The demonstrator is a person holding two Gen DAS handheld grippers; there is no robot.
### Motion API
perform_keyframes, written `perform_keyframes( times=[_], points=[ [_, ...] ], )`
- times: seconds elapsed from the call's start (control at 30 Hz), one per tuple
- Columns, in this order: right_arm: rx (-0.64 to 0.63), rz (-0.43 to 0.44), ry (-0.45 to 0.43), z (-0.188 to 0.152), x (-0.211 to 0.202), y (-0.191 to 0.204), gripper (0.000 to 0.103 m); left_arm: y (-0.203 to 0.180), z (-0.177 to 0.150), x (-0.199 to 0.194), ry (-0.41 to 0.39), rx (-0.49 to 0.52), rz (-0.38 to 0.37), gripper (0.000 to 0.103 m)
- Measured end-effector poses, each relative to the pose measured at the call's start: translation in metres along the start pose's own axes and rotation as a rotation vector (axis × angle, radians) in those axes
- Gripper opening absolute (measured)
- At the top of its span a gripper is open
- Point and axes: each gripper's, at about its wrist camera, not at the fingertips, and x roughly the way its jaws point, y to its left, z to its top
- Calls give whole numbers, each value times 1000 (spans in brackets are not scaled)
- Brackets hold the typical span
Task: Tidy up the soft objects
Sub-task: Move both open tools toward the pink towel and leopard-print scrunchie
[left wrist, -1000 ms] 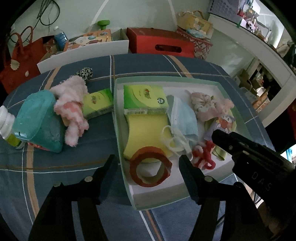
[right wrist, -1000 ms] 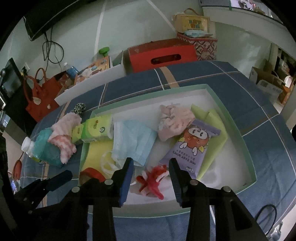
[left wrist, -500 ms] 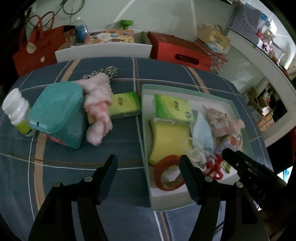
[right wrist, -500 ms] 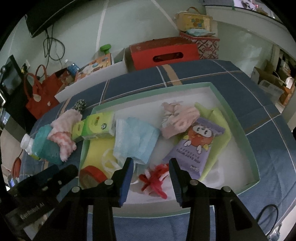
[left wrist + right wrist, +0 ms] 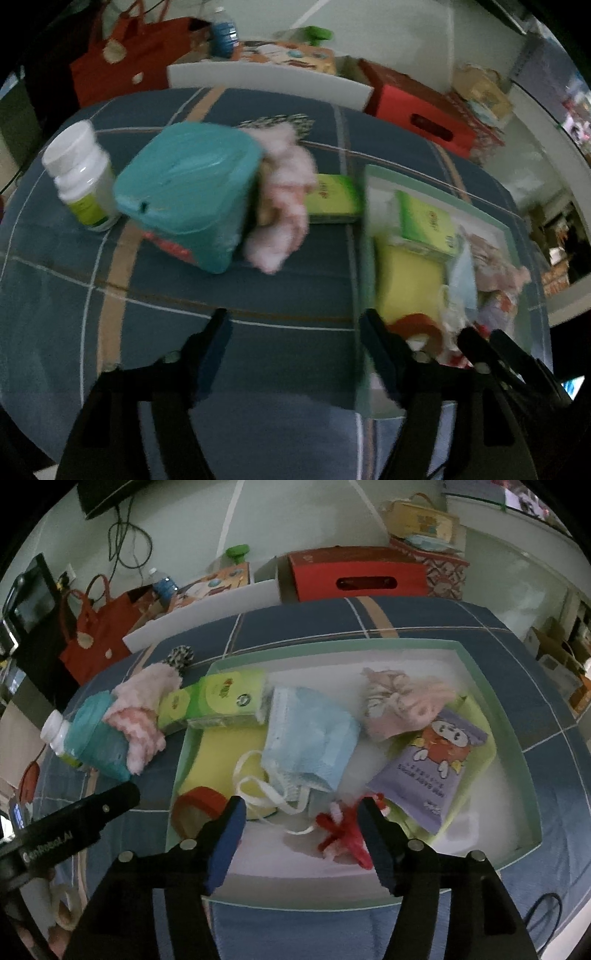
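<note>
A pale green tray (image 5: 513,731) on the blue plaid table holds a green tissue pack (image 5: 225,698), a yellow sponge (image 5: 221,753), a blue face mask (image 5: 310,738), a pink scrunchie (image 5: 402,701), a purple snack packet (image 5: 436,768), a red pipe-cleaner figure (image 5: 343,830) and a red tape ring (image 5: 195,808). Left of the tray lie a pink fluffy cloth (image 5: 284,199), a second green tissue pack (image 5: 332,199) and a teal wipes pack (image 5: 192,192). My left gripper (image 5: 295,332) is open and empty over bare table below the cloth. My right gripper (image 5: 299,812) is open and empty over the tray's near edge.
A white pill bottle (image 5: 81,177) stands left of the wipes pack. A black-and-white scrunchie (image 5: 181,655) lies behind the pink cloth. Past the table's far edge are a red box (image 5: 354,576), a red bag (image 5: 99,627) and a white board (image 5: 199,616).
My left gripper has swung left, from over the tray's near left corner to the table beside the tray. My right gripper has barely moved, and both stay open.
</note>
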Motion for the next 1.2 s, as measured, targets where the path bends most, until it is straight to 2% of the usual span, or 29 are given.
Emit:
perform_keyframes(
  times=[0.03,0.17,0.33,0.4,0.47,0.77,0.93,1.07,1.2],
  points=[
    [-5,0,1,0,1,2,70,5,0,0,1,-17,9,93],
    [-15,3,9,-1,3,5,71,18,1,0,2,-66,13,93],
    [-30,7,13,-2,5,9,80,33,0,4,13,-108,56,93],
    [-34,10,8,-2,6,12,90,38,0,5,21,-124,66,94],
    [-33,17,-3,-2,5,14,103,42,0,6,26,-140,77,94],
    [-27,29,-41,0,2,15,103,54,-1,4,29,-173,107,94],
    [-36,30,-63,1,-1,17,103,68,-3,0,30,-209,99,94],
    [-41,66,-72,3,-4,22,103,84,-4,-11,3,-239,110,94],
    [-69,68,-111,9,-11,32,103,93,-2,-21,-32,-256,119,94]
  ],
)
